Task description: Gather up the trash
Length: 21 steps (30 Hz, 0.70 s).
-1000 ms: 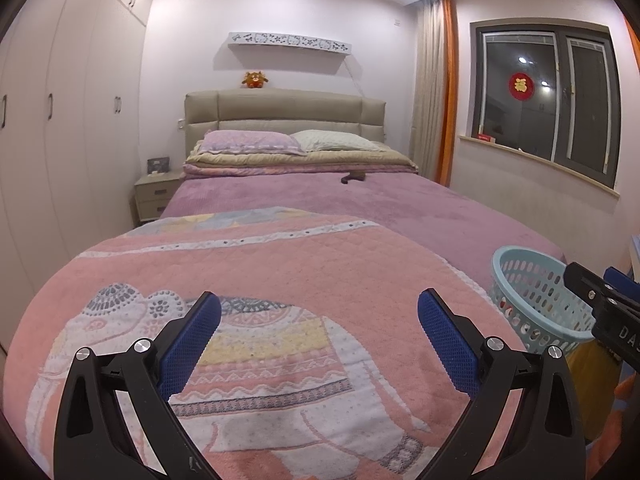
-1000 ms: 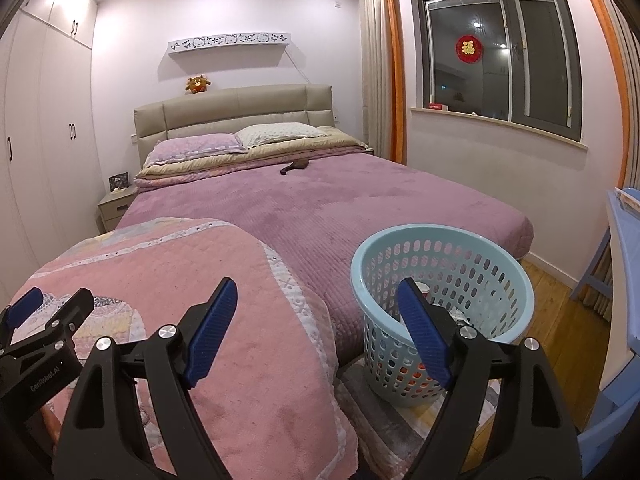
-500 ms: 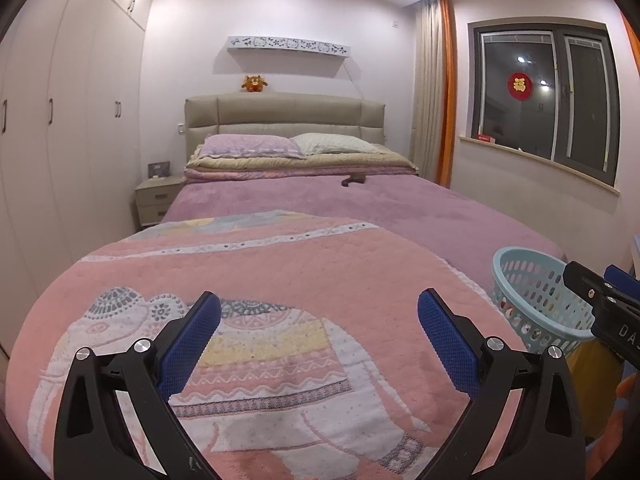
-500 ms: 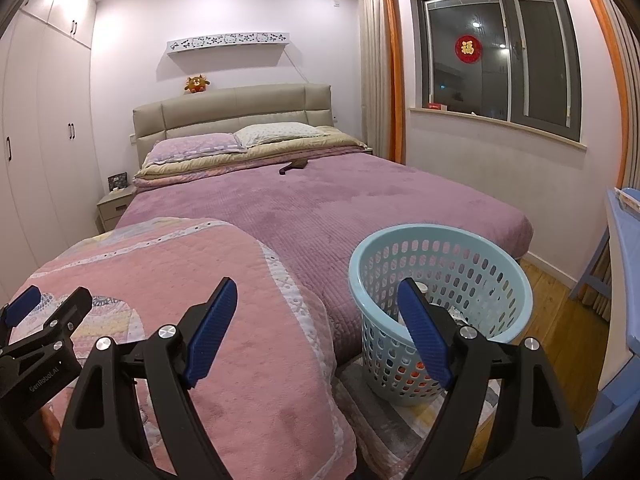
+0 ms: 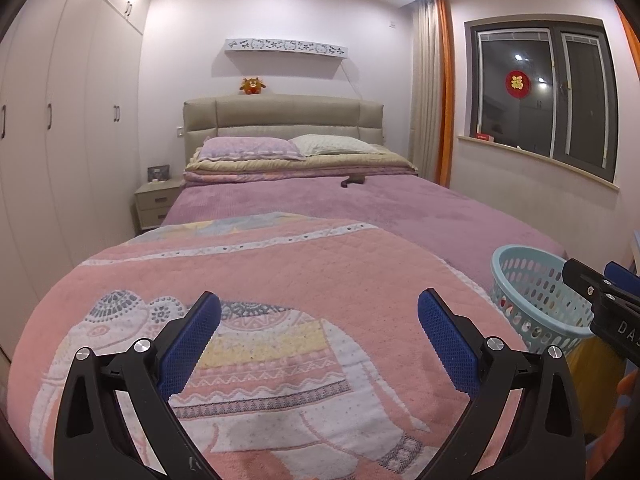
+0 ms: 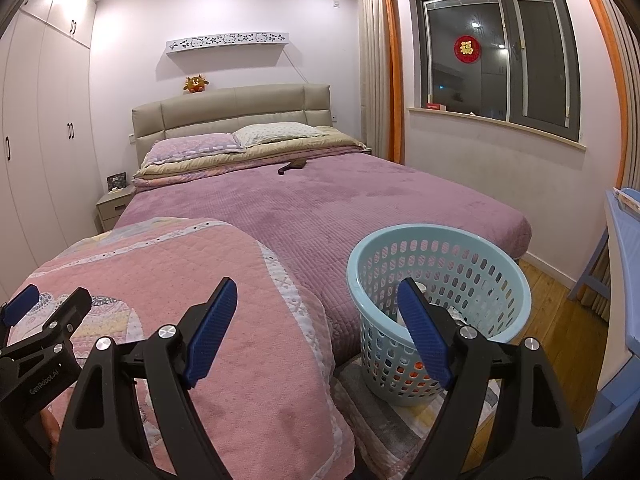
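A light blue perforated basket (image 6: 440,276) stands on the floor at the foot of the bed, with white and orange items inside; it also shows at the right of the left wrist view (image 5: 532,292). My right gripper (image 6: 316,308) is open and empty, just in front of the basket's near rim. My left gripper (image 5: 318,320) is open and empty above a pink elephant quilt (image 5: 260,288). A small dark object (image 6: 292,166) lies far up the purple bed near the pillows, also in the left wrist view (image 5: 354,180).
The purple bed (image 6: 320,208) fills the middle. White wardrobes (image 5: 60,120) line the left wall, with a nightstand (image 5: 156,204) beside the headboard. A blue chair or table (image 6: 624,280) stands at the right on the wooden floor (image 6: 560,320). A striped rug (image 6: 400,420) lies under the basket.
Both views have shifted slightly; the basket sits a little lower and nearer in the right wrist view. Both grippers stay open and empty.
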Each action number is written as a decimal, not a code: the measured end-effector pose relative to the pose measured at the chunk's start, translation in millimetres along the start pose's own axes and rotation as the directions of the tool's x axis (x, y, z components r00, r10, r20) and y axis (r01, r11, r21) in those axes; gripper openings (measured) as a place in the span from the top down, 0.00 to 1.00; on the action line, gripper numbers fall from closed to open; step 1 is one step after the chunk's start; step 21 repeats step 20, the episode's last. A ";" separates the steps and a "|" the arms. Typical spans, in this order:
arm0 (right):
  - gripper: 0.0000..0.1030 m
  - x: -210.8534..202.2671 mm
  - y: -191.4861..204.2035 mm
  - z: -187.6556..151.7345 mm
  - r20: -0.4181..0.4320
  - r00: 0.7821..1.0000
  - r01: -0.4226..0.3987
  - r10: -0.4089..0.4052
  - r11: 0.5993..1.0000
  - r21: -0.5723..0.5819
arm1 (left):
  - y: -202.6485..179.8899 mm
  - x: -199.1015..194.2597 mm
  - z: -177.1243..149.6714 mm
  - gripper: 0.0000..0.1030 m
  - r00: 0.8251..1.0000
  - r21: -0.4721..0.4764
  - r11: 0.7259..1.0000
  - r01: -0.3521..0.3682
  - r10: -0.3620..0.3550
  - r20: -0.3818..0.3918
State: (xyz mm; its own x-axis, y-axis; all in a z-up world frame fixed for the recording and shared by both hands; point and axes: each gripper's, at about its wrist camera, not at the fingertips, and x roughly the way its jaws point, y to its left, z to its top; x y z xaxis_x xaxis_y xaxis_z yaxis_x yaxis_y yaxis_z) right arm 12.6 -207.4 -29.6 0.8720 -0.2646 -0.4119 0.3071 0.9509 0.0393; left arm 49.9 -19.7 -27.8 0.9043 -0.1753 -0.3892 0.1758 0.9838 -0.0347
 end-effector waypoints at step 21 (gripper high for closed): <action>0.24 -11.8 12.1 13.3 0.020 1.000 -0.018 0.019 0.999 -0.039 | 19.7 -9.9 14.6 0.07 0.999 -0.058 0.998 0.001 -0.003 -0.032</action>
